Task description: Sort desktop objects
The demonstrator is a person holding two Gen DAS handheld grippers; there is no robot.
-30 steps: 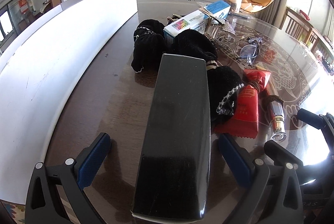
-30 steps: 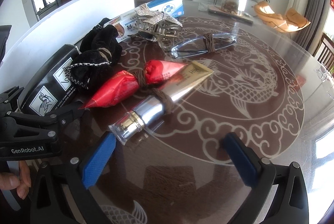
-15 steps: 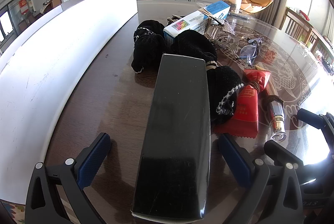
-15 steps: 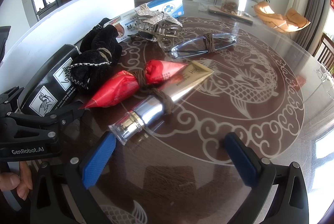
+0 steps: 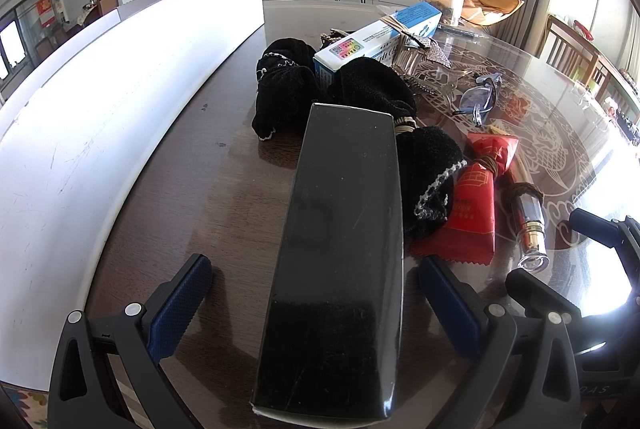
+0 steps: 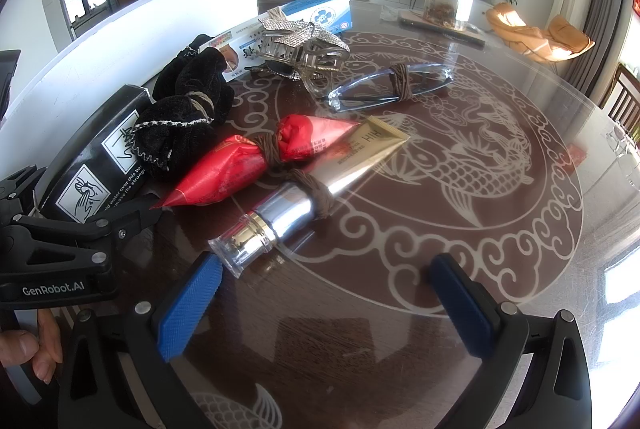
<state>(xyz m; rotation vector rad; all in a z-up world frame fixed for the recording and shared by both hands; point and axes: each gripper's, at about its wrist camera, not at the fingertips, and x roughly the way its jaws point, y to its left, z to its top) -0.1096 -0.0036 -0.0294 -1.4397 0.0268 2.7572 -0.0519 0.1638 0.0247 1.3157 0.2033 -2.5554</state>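
Left gripper (image 5: 316, 303) level, straddling black box (image 5: 340, 253); right gripper (image 6: 324, 303) gaping.

Black box (image 5: 340, 269) hides table (image 5: 192, 189) beneath; its near end cut off.

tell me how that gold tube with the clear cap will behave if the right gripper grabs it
The gold tube is round near its clear cap, so it may roll if nudged sideways. Its glossy skin could slip in the pads, and the body probably squashes. The brown cord wrapped round it may add grip.
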